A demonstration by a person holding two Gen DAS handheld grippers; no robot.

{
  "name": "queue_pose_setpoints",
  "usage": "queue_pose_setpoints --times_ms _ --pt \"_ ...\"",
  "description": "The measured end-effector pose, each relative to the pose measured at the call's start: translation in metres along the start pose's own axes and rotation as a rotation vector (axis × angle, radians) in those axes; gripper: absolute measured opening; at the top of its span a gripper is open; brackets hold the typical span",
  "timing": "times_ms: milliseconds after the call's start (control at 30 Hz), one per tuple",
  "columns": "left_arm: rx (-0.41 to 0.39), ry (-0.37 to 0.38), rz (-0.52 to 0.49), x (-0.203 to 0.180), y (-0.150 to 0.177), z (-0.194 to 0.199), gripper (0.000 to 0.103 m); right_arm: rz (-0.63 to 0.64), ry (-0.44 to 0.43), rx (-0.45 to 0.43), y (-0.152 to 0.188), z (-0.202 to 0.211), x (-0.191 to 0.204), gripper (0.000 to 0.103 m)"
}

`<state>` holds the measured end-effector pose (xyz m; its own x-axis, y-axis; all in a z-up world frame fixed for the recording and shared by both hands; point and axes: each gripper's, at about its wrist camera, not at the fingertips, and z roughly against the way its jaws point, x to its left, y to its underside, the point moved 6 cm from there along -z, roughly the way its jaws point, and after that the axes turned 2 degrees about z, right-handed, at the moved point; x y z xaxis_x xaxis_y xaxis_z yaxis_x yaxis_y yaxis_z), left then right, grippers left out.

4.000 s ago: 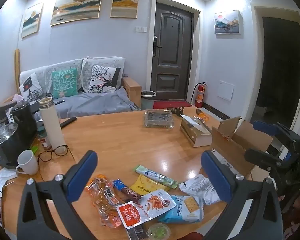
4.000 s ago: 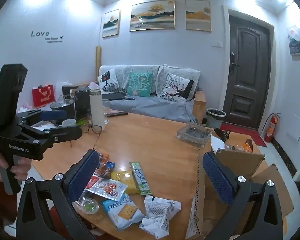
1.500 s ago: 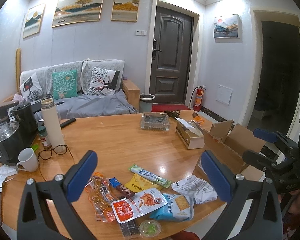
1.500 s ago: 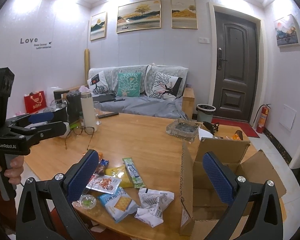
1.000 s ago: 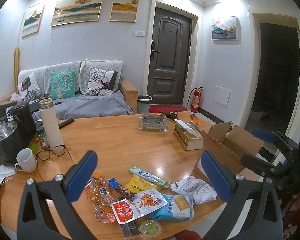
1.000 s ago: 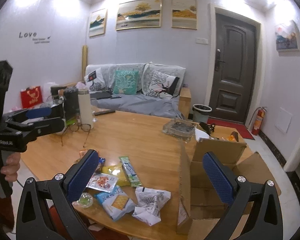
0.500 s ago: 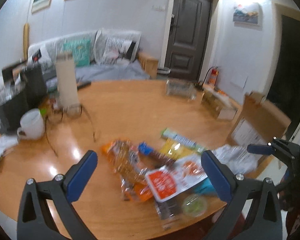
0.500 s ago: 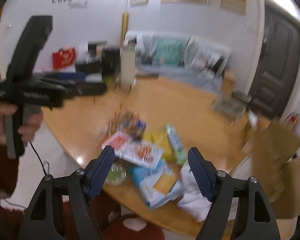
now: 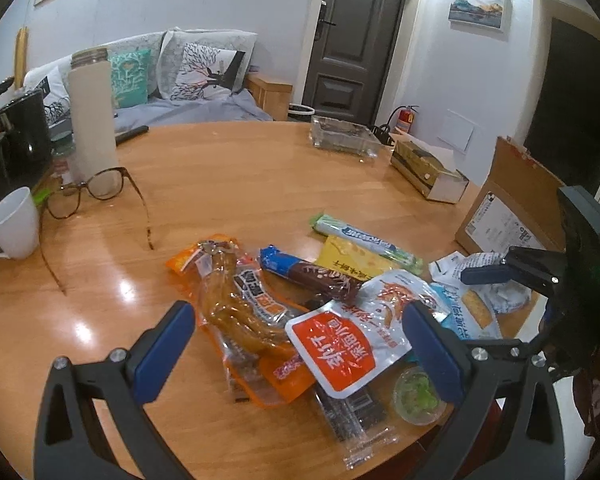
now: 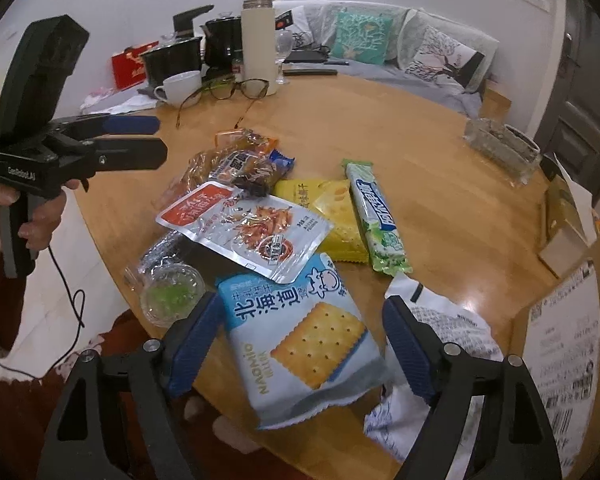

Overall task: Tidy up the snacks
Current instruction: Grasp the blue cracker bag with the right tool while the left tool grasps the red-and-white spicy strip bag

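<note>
Room: a lit living room with a grey sofa (image 9: 204, 92) and a dark door is lying behind a round wooden tabletop (image 9: 236, 184).
Right tongs (image 10: 300, 340): standing open after narrowing and then widening a little within the last second; the blue cracker packet (image 10: 304, 336) is lying between the pads, which are not pressing on it.
Left tongs (image 9: 296, 344): gaping wide and empty over the red-and-white pouch (image 9: 348, 336) and the orange sausage pack (image 9: 240, 308).
Change: both tongs are now sitting low over the snack pile, where a second ago they were looking across the room; the right one is tipping more steeply.
Meaning: sorting is probably just starting, with the cracker packet likely the first pick.
Snacks: all lying loose at the near tabletop edge, the green wafer bar (image 10: 376, 216) and yellow packet (image 10: 328, 212) farther in.
Carton: the open cardboard box (image 9: 512, 200) is waiting just beside the pile.
Hands: the left hand (image 10: 32, 216) is gripping its handle, tongs aiming roughly level across the pile.
</note>
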<state>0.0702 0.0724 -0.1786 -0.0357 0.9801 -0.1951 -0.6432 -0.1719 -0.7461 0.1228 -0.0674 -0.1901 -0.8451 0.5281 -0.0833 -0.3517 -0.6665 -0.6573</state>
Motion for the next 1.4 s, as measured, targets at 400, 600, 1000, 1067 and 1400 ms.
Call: queue_pose_setpoints --times_ms 400,600,1000,1067,1400 --pt "0.081 -0.094 0.086 0.028 0.007 -0.027 0.102 -0.016 -0.066 0.074 0.008 -0.012 0.005 0.072" --pt "0.100 -0.092 0.118 0.032 0.004 -0.036 0.102 -0.077 -0.012 0.073 0.014 -0.002 0.005 0.064" --pt "0.115 0.133 -0.240 -0.043 -0.005 -0.034 0.097 -0.122 0.028 0.067 0.020 0.002 0.003 0.064" --pt "0.131 0.164 -0.239 -0.045 -0.006 -0.037 0.096 -0.125 0.028 0.064 0.020 0.002 0.002 0.064" --pt "0.289 0.236 -0.385 -0.050 0.011 -0.069 0.074 -0.130 0.006 0.063 0.021 0.000 0.000 0.064"
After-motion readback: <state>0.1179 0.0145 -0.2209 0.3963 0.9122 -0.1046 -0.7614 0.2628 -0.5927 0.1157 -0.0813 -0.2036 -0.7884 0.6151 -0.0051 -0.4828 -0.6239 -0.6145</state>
